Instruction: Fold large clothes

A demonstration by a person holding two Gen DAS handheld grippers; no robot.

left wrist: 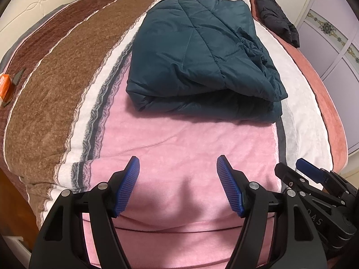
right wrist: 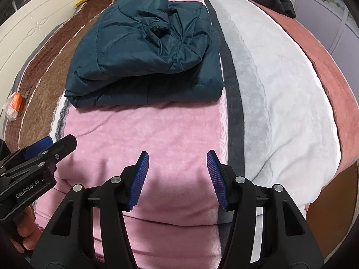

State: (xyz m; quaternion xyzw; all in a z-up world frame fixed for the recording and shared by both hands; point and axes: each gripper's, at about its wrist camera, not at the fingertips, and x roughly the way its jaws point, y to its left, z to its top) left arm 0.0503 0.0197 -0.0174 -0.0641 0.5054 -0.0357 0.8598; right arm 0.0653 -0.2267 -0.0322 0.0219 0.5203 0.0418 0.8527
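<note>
Your dark teal quilted jacket (left wrist: 199,53) lies folded into a thick bundle on the far middle of the bed (left wrist: 179,139), resting on the pink stripe of the striped blanket, with its right edge reaching the grey-and-white band. It is padded, with stitched diamond seams across the top layer. The upper layer droops over the lower one along the near edge, and on the right side the fabric bunches into a crumpled knot, possibly a cuff or hood, though the view does not settle which.

Your left gripper (left wrist: 178,186) hangs over the near pink stripe, jaws wide with nothing between them. Your right gripper (right wrist: 177,179) sits just beside it, jaws also apart and empty. Both are well short of the jacket.

A black garment (left wrist: 278,22) lies at the far right edge of the bed.
</note>
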